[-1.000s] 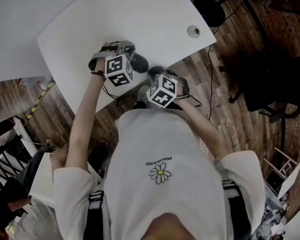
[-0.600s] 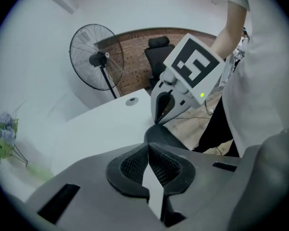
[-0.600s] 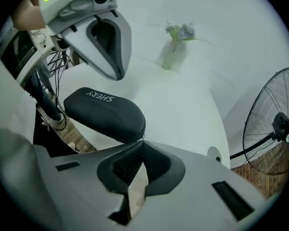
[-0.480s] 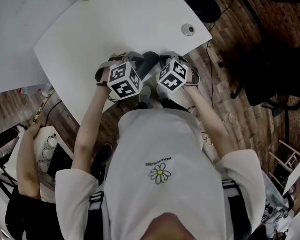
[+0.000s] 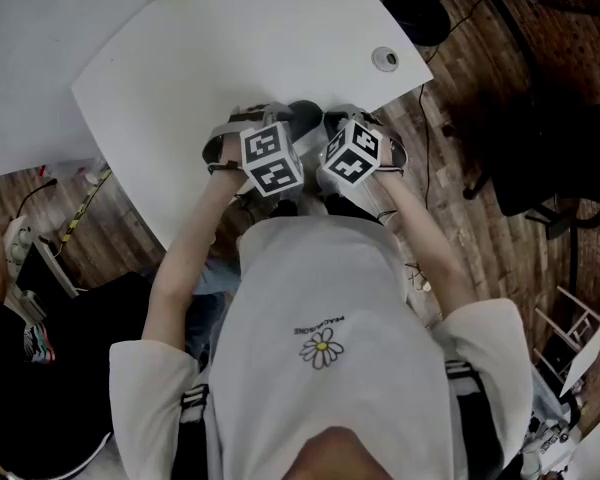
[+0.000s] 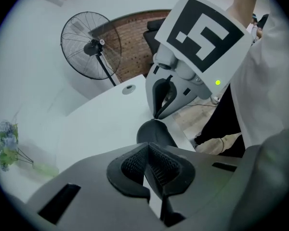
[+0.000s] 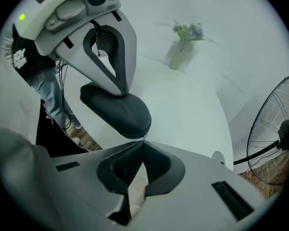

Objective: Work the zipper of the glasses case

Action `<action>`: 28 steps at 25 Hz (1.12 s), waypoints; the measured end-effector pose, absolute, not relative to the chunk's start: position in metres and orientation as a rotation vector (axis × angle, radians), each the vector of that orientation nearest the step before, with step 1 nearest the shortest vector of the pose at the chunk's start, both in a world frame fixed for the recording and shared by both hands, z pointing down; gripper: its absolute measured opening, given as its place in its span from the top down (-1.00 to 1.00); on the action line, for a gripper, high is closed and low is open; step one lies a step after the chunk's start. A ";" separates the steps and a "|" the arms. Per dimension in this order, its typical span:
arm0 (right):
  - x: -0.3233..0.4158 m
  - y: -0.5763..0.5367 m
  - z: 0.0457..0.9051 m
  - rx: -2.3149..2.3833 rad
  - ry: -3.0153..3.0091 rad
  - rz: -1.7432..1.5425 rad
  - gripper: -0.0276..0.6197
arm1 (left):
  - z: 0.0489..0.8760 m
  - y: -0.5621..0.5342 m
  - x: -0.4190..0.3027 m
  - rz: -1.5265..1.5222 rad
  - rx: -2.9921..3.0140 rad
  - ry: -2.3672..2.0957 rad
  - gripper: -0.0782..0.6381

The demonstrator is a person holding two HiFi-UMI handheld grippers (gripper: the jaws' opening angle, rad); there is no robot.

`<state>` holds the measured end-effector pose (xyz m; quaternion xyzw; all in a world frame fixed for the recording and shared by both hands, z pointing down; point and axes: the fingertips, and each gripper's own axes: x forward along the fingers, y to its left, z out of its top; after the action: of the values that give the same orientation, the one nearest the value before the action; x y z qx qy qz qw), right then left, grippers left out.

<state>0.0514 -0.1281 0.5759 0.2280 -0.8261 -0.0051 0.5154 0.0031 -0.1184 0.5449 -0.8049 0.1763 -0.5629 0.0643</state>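
A dark grey glasses case (image 5: 305,116) lies near the white table's (image 5: 230,48) front edge, between my two grippers. My left gripper (image 5: 283,128) is shut, and its tips rest on the left end of the case (image 7: 116,109). My right gripper (image 5: 329,128) is shut at the other end, with a small metal zipper pull (image 7: 143,139) pinched at its tips. In the left gripper view the closed pads (image 6: 135,163) sit just short of the case (image 6: 155,133), where the right gripper's tips (image 6: 157,115) meet it.
A cable grommet (image 5: 385,59) sits near the table's right corner, and a small green plant (image 7: 185,32) stands at the far side. A standing fan (image 6: 89,44) and a black chair (image 5: 550,158) are off the table. Another person (image 5: 0,268) is at the left.
My right gripper has come up from the table's edge to the case's right end. Both grippers now sit closer together at the case. Over the last half second they hardly moved.
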 end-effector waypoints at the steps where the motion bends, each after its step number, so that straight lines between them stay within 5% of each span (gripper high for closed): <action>1: 0.051 -0.125 0.575 0.535 -1.992 -0.005 0.89 | 0.545 -0.120 0.002 -1.696 -2.435 0.545 0.75; 13: 0.040 -0.090 0.571 0.481 -2.074 0.144 0.89 | 0.544 -0.119 0.002 -1.670 -2.456 0.612 0.75; 22: -0.057 0.011 0.579 0.091 -2.183 0.081 0.90 | 0.543 -0.120 0.001 -1.634 -2.498 0.657 0.75; 28: -0.030 -0.023 0.574 0.237 -2.179 0.141 0.90 | 0.541 -0.119 0.000 -1.607 -2.533 0.679 0.75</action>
<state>-0.0303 -0.0231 0.5743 0.0959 -0.8834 0.0570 0.4551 0.0001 -0.1186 0.5411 -0.8231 0.2208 -0.5222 0.0331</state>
